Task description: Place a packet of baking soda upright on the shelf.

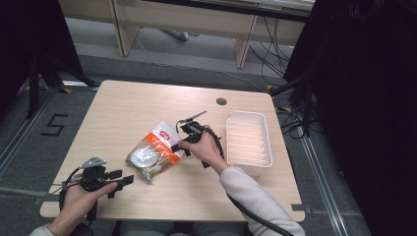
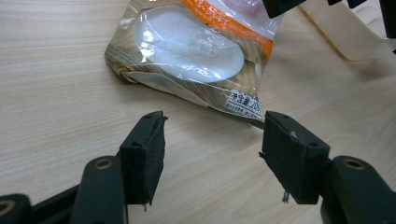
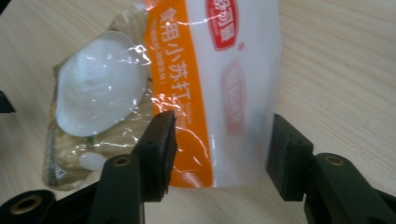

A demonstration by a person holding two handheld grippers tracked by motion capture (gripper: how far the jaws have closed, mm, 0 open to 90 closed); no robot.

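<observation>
Right claw (image 3: 219, 154) jaws apart, straddling the top end of the pouch (image 3: 187, 93); pads look just clear of it, hard to confirm. Left claw (image 2: 212, 154) apart, empty; pouch lies just ahead of it on the tabletop (image 2: 56, 70).

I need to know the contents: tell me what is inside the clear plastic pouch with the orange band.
Through the clear window of the plastic pouch a mound of white powder shows. The orange band and white printed panel cover the rest, so how far the powder reaches cannot be seen.
</observation>
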